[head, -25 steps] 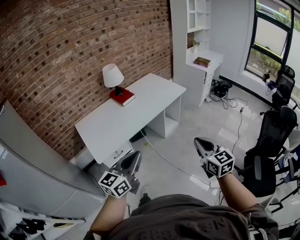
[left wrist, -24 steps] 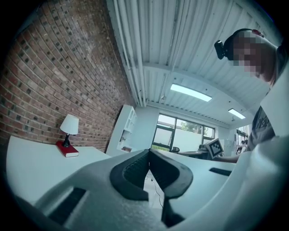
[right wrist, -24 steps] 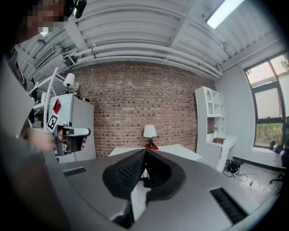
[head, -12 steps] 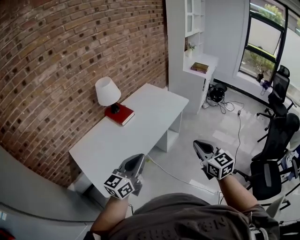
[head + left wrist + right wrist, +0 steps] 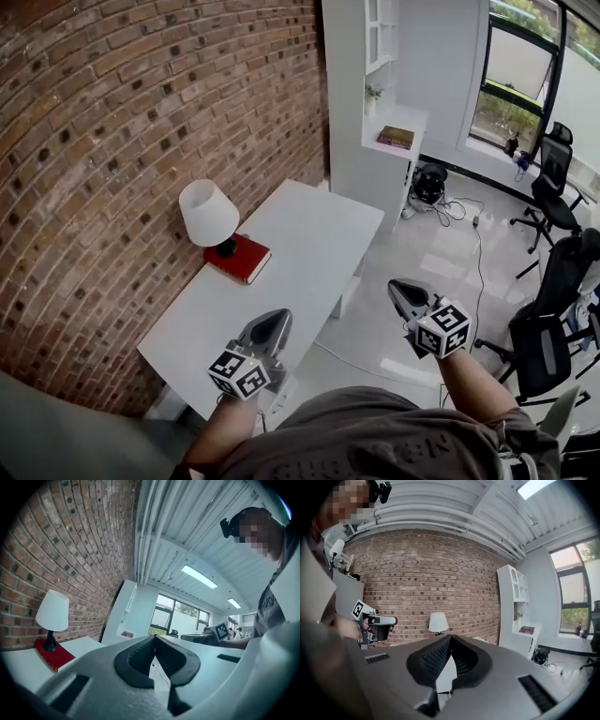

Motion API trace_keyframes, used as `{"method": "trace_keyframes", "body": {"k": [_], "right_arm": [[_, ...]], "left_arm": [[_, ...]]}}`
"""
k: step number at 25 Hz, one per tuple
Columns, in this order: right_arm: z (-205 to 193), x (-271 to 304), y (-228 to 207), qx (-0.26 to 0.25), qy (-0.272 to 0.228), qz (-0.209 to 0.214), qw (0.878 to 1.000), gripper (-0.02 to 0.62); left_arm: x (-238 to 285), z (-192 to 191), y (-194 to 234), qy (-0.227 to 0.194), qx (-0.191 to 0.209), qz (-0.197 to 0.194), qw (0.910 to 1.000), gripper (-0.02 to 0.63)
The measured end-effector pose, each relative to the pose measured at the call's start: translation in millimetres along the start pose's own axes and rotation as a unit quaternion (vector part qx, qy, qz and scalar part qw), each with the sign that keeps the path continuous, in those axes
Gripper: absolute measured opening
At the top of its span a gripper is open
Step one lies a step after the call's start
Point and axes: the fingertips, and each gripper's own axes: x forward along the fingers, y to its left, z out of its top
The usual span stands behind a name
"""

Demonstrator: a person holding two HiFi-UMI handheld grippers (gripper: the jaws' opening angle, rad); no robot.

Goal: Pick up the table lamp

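The table lamp (image 5: 208, 214), with a white shade and a small black base, stands on a red book (image 5: 239, 259) at the wall side of a white desk (image 5: 300, 234). My left gripper (image 5: 273, 321) hangs over the desk's near corner, shut and empty, well short of the lamp. My right gripper (image 5: 399, 286) is over the floor to the right of the desk, shut and empty too. The left gripper view has the lamp (image 5: 53, 611) far left of the closed jaw tips (image 5: 154, 638). In the right gripper view the lamp (image 5: 438, 622) stands beyond the closed tips (image 5: 451, 637).
A brick wall (image 5: 112, 141) runs behind the desk. A tall white shelf unit (image 5: 375, 112) with a book (image 5: 396, 138) stands at the desk's far end. Cables (image 5: 452, 208) lie on the floor and black office chairs (image 5: 555, 309) stand at the right by the window.
Both grippers have been carried toward the desk, still shut. The lamp and desk look nearer and larger, and the grey cabinet at the left has left the view.
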Motion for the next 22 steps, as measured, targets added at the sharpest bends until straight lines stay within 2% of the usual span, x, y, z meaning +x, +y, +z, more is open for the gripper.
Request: {"method": "trace_keyframes", "body": {"k": [4,9,14,22], "right_arm": [[-1.1,25.3,-27.4,0.007,0.0,-0.006,1.0,-0.006],[-5.0,59.8,-70.0,0.007,0.004,0.009,1.0,-0.006],[6.8,101.4,-153.1,-0.001,-0.008,0.039,0.999,-0.006],[34.7,193.3,-299.7,-0.027,-0.002,0.107,0.994,-0.006]], "left_arm": [[27.1,-0.6,23.8,0.005,-0.003,-0.002,1.0,0.005],[72.8,-4.8,47.4,0.009,-0.001,0.007,0.9999,0.005],[151.4,-4.3,66.1,0.002,0.01,0.036,0.9993,0.005],[312.2,12.5,108.0,-0.026,0.007,0.092,0.9954,0.005]]}}
